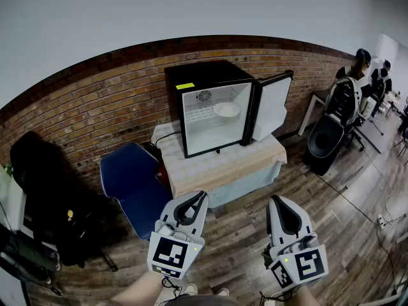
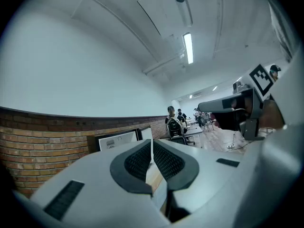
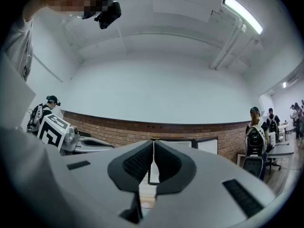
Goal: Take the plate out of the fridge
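Note:
A small black fridge (image 1: 210, 104) stands on a cloth-covered table (image 1: 220, 167) against the brick wall, its door (image 1: 271, 107) swung open to the right. Inside, a white plate (image 1: 226, 109) rests on the shelf. My left gripper (image 1: 199, 198) and right gripper (image 1: 275, 202) are held low, well short of the table, both shut with nothing between the jaws. The left gripper view shows its shut jaws pointing toward the fridge (image 2: 116, 139). In the right gripper view the fridge (image 3: 166, 144) shows just beyond the closed tips.
A blue chair (image 1: 134, 183) stands left of the table, with a dark bag (image 1: 44, 190) further left. People sit at desks at the far right (image 1: 363, 75), beside a black chair (image 1: 328, 136). Wooden floor lies between me and the table.

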`<state>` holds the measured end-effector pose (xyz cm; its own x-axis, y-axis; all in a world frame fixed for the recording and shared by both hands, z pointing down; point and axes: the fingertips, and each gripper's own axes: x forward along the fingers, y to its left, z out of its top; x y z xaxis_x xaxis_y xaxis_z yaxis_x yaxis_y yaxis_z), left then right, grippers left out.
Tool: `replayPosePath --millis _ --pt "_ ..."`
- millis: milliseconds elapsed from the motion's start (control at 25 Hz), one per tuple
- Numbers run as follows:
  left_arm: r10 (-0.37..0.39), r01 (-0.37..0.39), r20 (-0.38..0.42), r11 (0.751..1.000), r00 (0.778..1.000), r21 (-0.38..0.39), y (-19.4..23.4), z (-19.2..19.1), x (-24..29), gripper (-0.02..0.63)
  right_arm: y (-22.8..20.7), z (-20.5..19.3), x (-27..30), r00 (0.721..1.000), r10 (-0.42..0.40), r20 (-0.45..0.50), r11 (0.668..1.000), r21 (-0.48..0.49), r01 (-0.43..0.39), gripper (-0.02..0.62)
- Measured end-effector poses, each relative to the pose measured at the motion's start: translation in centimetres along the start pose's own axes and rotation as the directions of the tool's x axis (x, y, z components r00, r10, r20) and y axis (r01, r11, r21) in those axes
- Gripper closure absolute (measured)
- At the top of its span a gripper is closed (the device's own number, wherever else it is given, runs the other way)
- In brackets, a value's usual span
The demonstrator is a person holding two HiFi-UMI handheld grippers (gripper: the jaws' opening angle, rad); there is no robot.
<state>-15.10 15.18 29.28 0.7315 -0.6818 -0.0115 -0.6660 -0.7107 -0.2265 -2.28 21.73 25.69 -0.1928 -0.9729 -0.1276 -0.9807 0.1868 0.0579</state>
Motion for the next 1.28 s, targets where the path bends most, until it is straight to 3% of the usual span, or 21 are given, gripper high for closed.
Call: replayPosePath --millis 720,1280 --pt "-0.001 0.001 -0.014 1.0 1.0 0.008 -1.7 0.0 1.0 0.58 -1.6 -0.9 -0.4 1.0 0.012 -0.013 1.0 0.023 -0.012 0.565" --pt "0.055 -0.055 -0.028 0.998 0.998 -0.013 -4.4 0.3 1.2 0.58 -3.6 -1.6 -2.0 0.998 0.065 -0.004 0.997 0.034 -0.065 0.565"
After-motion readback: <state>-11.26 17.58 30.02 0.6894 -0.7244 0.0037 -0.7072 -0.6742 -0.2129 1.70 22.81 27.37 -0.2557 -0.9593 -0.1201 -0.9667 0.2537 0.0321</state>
